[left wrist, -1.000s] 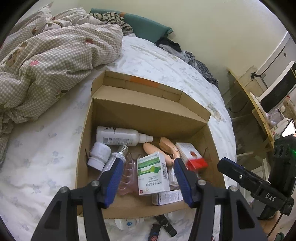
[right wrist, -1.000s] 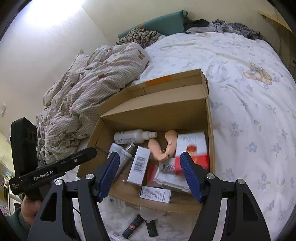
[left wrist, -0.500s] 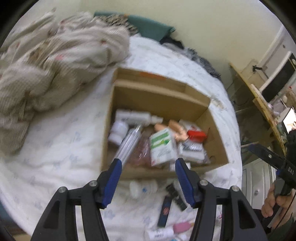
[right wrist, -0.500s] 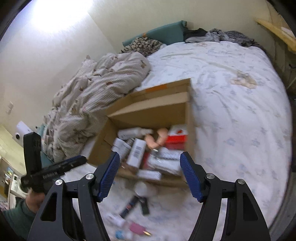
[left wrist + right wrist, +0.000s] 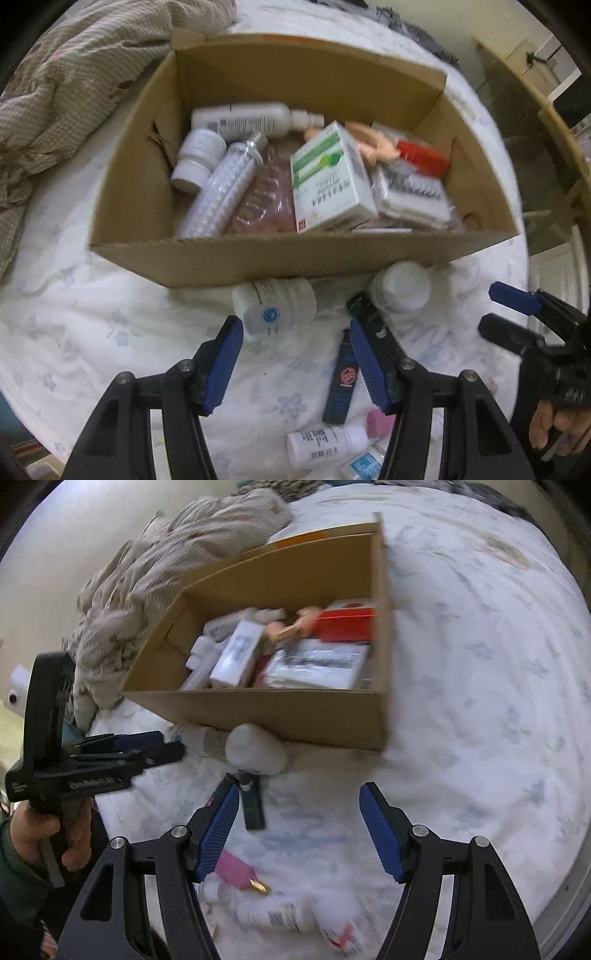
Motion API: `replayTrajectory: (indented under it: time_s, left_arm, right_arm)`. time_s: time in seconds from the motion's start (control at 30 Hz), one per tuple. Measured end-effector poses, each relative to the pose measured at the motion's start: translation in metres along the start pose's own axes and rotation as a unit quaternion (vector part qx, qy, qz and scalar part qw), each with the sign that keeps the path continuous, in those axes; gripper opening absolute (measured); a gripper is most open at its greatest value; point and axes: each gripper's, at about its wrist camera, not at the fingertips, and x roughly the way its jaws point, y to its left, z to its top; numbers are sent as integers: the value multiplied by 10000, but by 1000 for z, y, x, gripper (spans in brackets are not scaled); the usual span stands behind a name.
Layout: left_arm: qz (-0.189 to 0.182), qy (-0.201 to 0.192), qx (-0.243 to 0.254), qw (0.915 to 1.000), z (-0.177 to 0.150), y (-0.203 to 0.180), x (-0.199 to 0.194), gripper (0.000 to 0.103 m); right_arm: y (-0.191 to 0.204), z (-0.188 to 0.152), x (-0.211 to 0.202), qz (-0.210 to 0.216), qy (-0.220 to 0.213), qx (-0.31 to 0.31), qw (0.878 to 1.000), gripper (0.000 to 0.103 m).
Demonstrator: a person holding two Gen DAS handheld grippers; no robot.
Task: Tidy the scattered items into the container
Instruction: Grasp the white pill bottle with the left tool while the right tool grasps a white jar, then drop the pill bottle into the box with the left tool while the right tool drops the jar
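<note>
The open brown cardboard box (image 5: 229,254) sits on the white flower-print bedsheet (image 5: 92,332), already crowded with a green-and-white carton (image 5: 328,177), a long white spray bottle (image 5: 243,118) and a clear ribbed LED bulb (image 5: 221,188). Both claws hang spread over the sheet in front of it — nothing between the blue pads of either. The left gripper (image 5: 295,332) hovers just short of a squat white bottle with a blue round logo (image 5: 275,308), which lies against the box's near wall. The right gripper (image 5: 299,805) is above bare sheet; a slim black tube (image 5: 251,801) lies beside its left finger and a pink rectangular piece (image 5: 236,871) is nearer the camera.
</note>
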Motion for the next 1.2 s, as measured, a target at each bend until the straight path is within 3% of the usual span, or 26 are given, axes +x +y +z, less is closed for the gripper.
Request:
replayTrajectory:
  time_s: [0.13, 0.33, 0.53, 0.6, 0.67, 0.7, 0.93, 1.1, 1.2]
  left_arm:
    - [187, 56, 60, 9998, 2, -1, 12, 63]
    - [529, 206, -23, 9984, 4, 9, 27, 63]
    - [648, 254, -170, 9974, 6, 24, 23, 54]
    - [655, 273, -205, 9973, 6, 28, 21, 53]
    - [614, 309, -133, 9975, 4, 25, 19, 53]
    - [480, 328, -97, 9983, 3, 23, 17, 53]
    - [361, -74, 239, 9990, -9, 5, -18, 52]
    - [-463, -665, 432, 9958, -20, -6, -67, 50]
    - [-617, -1266, 596, 9882, -18, -14, -100, 50]
  right_arm:
    - [25, 6, 18, -68, -92, -381, 9992, 73]
    - [47, 15, 50, -254, 140, -662, 9974, 73]
    - [57, 17, 69, -334, 299, -694, 9966, 72]
    - [57, 16, 73, -382, 373, -747, 9958, 67]
    - [55, 16, 70, -423, 344, -735, 9958, 51]
    - [53, 17, 67, -408, 339, -701, 9961, 48]
    - [56, 16, 37, -108, 218, -715, 9971, 48]
    - [56, 8, -2, 172, -46, -660, 9977, 48]
    - [48, 7, -35, 377, -364, -460, 9976, 48]
